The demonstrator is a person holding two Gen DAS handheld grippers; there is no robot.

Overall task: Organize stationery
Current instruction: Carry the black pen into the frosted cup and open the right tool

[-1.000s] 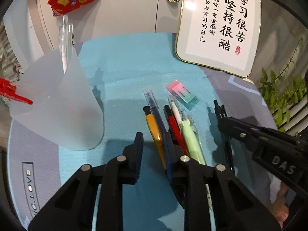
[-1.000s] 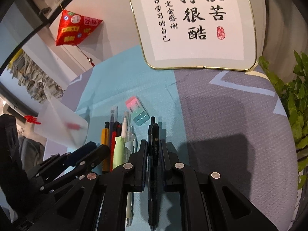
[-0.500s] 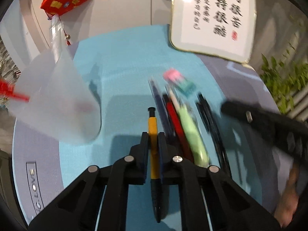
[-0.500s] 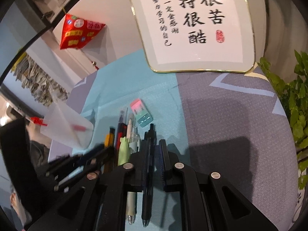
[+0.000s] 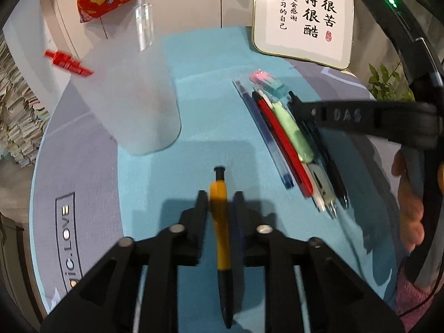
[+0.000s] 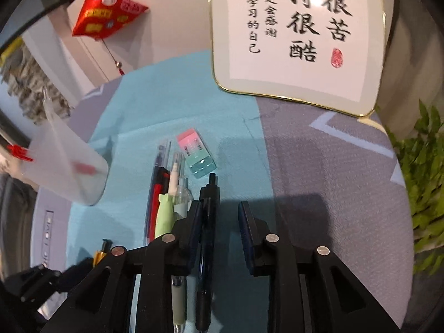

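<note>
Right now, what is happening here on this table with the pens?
A person is sorting stationery with two hand-held grippers. The left gripper has its jaws opening around a yellow pen lying apart on the blue mat. The right gripper is opening too, with a black pen between its jaws, beside the row of pens. The eraser lies near them; the frosted cup stands on the mat.

Turquoise cloth [image 5: 211, 63] over a grey mat [image 6: 333, 172] with pale line markings. Orange-yellow pen [image 5: 219, 222] with black tip and grip. Dark blue pen [image 5: 263, 133], red pen [image 5: 285, 149], pale green pen [image 5: 294, 136], black pen [image 6: 206, 236]. Pink-to-teal eraser [image 6: 195, 152]. Frosted white cup [image 5: 133, 105]. Black calligraphy on a white, gold-rimmed plaque [image 6: 299, 36].
</note>
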